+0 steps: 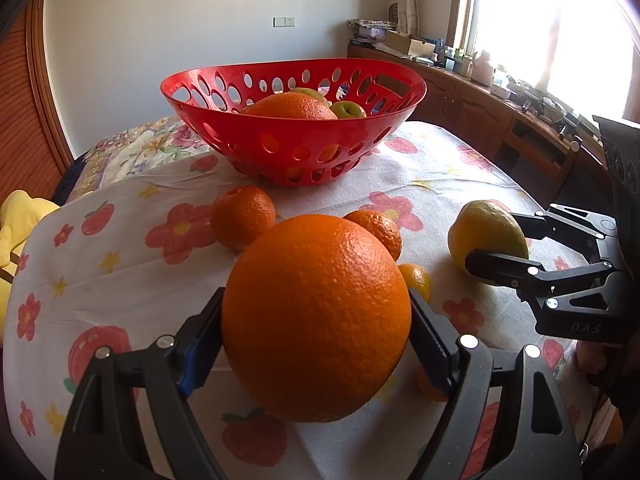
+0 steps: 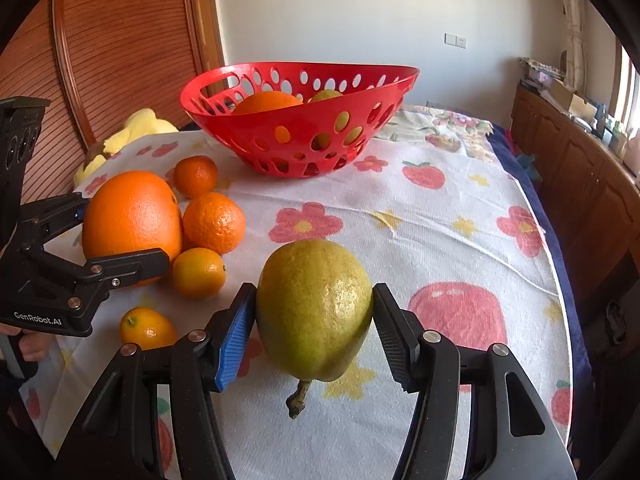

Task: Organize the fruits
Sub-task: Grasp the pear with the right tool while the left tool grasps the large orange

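The left gripper (image 1: 316,320) has its fingers closed against a big orange (image 1: 316,320), and the right gripper (image 2: 314,320) pinches a pear (image 2: 314,308). Small oranges (image 2: 214,222) lie beside them on the flowered surface (image 2: 440,208). Beyond stands the red basket (image 1: 340,140), holding fruit.

big orange (image 1: 316,316): glossy, clamped betw. left gripper (image 1: 316,344) pads.
pear (image 2: 314,308): yellow-green, stem pointing down, gripped by right gripper (image 2: 314,332).
mandarins: two (image 2: 214,223) (image 2: 195,176) on cloth near big orange.
kumquats: two (image 2: 199,272) (image 2: 147,328), smaller.
red basket (image 2: 360,92): perforated; holds an orange, prob. 2 green fruit.
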A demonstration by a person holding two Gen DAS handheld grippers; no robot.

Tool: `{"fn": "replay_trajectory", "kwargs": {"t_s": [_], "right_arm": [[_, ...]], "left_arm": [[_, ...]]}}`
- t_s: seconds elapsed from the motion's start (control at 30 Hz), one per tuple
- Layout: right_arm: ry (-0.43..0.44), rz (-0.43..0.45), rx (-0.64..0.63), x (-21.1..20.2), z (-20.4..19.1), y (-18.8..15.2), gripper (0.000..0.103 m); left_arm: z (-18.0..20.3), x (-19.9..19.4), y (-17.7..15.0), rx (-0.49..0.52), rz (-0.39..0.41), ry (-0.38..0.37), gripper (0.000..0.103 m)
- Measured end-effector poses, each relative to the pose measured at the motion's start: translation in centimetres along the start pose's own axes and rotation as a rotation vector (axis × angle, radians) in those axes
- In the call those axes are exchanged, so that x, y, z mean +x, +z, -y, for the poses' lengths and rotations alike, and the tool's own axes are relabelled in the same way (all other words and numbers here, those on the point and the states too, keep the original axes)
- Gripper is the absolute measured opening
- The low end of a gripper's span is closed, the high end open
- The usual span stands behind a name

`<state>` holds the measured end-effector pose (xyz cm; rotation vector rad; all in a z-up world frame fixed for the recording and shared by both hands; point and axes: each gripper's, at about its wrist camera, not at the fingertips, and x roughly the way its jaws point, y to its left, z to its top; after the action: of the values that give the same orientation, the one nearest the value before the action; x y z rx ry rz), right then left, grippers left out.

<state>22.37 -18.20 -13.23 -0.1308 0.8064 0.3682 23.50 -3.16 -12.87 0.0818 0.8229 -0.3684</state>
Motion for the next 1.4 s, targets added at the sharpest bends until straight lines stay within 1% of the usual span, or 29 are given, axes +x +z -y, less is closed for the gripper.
{"fn": "replay_trajectory", "kwargs": {"t_s": [0.2,0.6,0.9,1.4], "right_arm": [[-0.006,0.0,-0.007,0.0,0.0,0.0,0.06],[0.01,-0.011,-0.003,0.2,-0.1,0.0,0.06],[0.008,-0.011,-0.007,0.3,-0.1,0.0,0.06],[-0.007,-0.011,-0.029,0.2,-0.2,0.1,0.059]], "left_arm": [[0.2,0.0,0.0,0.005,0.001,-0.004,0.083],[-0.1,-0.4,-0.2,0.0,0.006,-0.017,0.082],[0.0,-2.0,0.2,0.005,0.047,-0.023,0.081],[-1.2,-3.9,1.4,-0.008,0.091,-0.019,0.081]]}}
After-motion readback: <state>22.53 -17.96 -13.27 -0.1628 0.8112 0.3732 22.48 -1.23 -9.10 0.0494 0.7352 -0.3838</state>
